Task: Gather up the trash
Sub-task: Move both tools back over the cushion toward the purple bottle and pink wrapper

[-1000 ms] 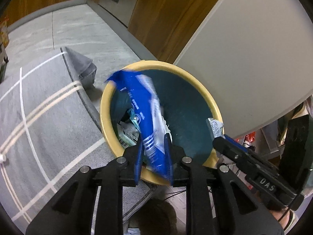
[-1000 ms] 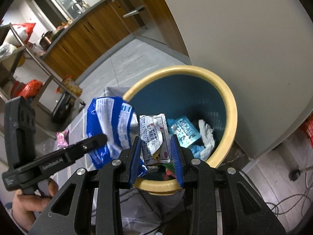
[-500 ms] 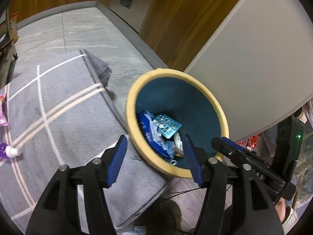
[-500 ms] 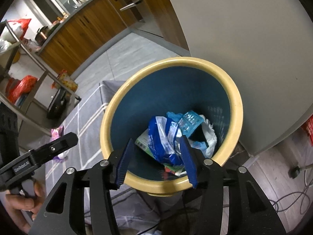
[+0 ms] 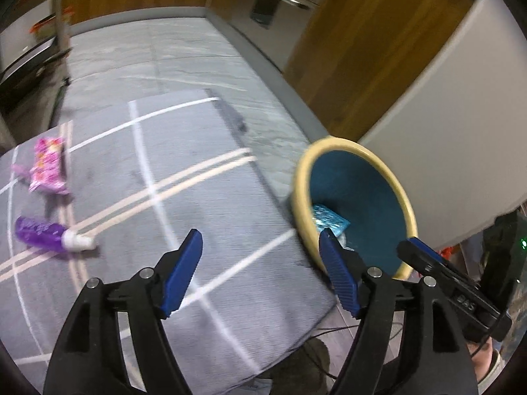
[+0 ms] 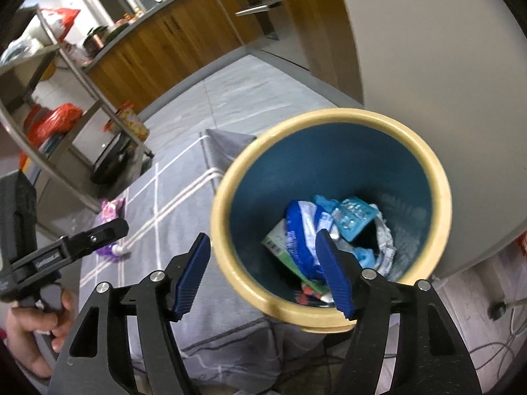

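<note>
Both my left gripper [image 5: 260, 270] and right gripper [image 6: 263, 271] have their jaws spread wide, holding nothing. The bin [image 6: 441, 194] sits ahead of the right jaws, wrappers inside. Off to the left of my left jaws lie a purple bottle [image 5: 39, 232] and a pink packet [image 5: 47, 169] on the rug [image 5: 204, 197]. The bottle looks light but slick and round; I'd pinch across its body. The packet seems soft and crinkly; I'd take an edge.

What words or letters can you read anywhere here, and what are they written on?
"DAS": white letters on the black body of the right gripper, seen from the left wrist camera.
Left gripper: a white label, too blurred to read.
Blue wrapper in the bin: white print, too small to read.
Pink packet and purple bottle on the rug: nothing readable.
</note>
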Demonstrator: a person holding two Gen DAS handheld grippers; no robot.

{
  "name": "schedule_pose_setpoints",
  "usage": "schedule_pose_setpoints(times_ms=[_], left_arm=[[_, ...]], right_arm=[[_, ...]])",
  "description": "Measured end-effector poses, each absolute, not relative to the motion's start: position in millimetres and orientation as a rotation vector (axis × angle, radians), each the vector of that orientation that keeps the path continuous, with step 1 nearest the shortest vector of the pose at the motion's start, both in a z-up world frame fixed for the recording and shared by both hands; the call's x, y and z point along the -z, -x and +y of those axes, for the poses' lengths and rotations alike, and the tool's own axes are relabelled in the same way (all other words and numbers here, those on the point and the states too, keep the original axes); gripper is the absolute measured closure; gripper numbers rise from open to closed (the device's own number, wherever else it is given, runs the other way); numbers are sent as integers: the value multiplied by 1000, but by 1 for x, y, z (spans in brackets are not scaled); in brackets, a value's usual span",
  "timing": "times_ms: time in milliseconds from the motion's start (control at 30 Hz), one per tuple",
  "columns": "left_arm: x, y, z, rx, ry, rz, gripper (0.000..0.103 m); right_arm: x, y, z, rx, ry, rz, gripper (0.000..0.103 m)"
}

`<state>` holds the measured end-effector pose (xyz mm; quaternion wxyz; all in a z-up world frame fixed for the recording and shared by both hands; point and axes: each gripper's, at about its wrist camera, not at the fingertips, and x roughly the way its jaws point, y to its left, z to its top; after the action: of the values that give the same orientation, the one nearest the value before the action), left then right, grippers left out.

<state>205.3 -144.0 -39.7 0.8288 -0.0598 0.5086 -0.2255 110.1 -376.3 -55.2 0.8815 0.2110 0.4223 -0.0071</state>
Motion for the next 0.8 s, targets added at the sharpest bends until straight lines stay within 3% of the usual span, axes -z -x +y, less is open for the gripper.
schedule_pose_setpoints(times_ms=[367,800], left_arm=[[47,-217,-48,284,275,1091,28],[67,-225,31,106,418,1109,25]], right_arm=[[49,-122,-331,-69,-375,891,32],[59,-134,-299,-119,-337,936,19]])
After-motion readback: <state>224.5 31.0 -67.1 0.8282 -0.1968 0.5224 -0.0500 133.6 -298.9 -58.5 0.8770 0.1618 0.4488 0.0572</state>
